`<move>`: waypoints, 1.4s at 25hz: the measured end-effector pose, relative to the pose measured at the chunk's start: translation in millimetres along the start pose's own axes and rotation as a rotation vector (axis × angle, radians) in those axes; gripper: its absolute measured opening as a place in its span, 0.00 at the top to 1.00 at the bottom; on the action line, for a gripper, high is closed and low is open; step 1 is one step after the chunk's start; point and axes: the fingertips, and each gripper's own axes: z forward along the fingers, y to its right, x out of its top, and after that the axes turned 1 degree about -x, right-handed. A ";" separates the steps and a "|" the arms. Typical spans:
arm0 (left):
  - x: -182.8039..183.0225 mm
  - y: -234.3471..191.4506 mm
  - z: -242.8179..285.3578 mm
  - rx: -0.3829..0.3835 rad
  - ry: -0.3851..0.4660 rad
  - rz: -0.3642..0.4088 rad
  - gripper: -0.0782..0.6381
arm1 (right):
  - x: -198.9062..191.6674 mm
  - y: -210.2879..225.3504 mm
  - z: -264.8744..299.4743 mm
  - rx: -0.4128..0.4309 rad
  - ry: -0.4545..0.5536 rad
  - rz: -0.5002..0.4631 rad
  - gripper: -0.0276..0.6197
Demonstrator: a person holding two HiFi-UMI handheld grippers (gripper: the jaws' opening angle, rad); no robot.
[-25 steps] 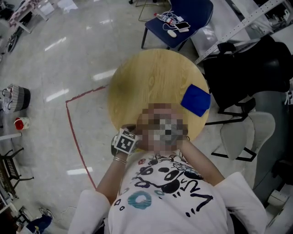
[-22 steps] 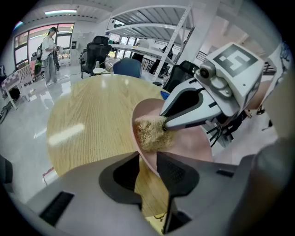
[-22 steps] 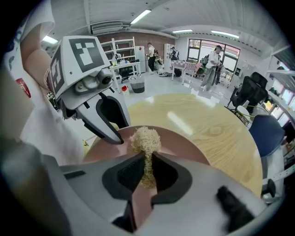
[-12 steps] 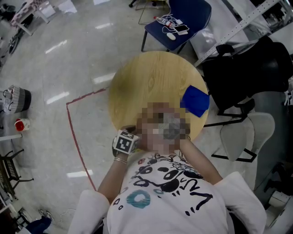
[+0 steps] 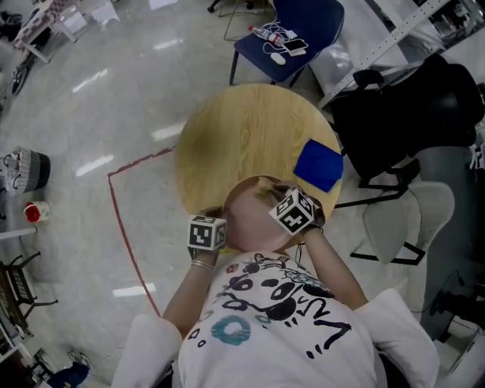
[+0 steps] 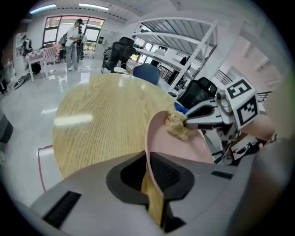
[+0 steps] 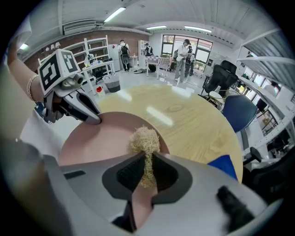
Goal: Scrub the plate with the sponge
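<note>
A pink plate [image 5: 244, 220] sits tilted at the near edge of the round wooden table [image 5: 250, 129]. My left gripper [image 5: 224, 226] has the plate's rim [image 6: 152, 138] between its jaws, which are closing and press on it [image 6: 150, 173]. My right gripper [image 5: 270, 194] is shut on a tan fibrous sponge [image 7: 144, 140], and the sponge [image 6: 176, 125] rests on the plate's upper face near its far rim. In the right gripper view the plate [image 7: 92, 143] spreads out in front of the jaws [image 7: 147, 173], and the left gripper [image 7: 94, 120] bites its left edge.
A blue cloth [image 5: 318, 165] lies on the table's right side. Behind the table stands a blue chair [image 5: 303, 23] with small items on it, and black chairs [image 5: 409, 114] are at the right. Red tape [image 5: 121, 220] marks the floor at the left.
The left gripper's marker cube has stayed by the table's near edge. A blurred patch covered the plate and the right gripper before; now both show.
</note>
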 end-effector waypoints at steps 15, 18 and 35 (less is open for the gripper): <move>67.9 -19.1 22.2 0.036 0.052 -0.050 0.85 | -31.6 18.8 -15.4 -0.049 -0.026 0.056 0.87; 76.4 -21.9 25.5 0.032 0.069 -0.083 0.85 | -37.3 14.7 -17.8 -0.027 -0.034 0.054 0.87; 87.8 -26.4 28.2 0.014 0.193 -0.344 0.82 | -31.0 -66.3 -22.5 0.180 -0.012 0.036 0.87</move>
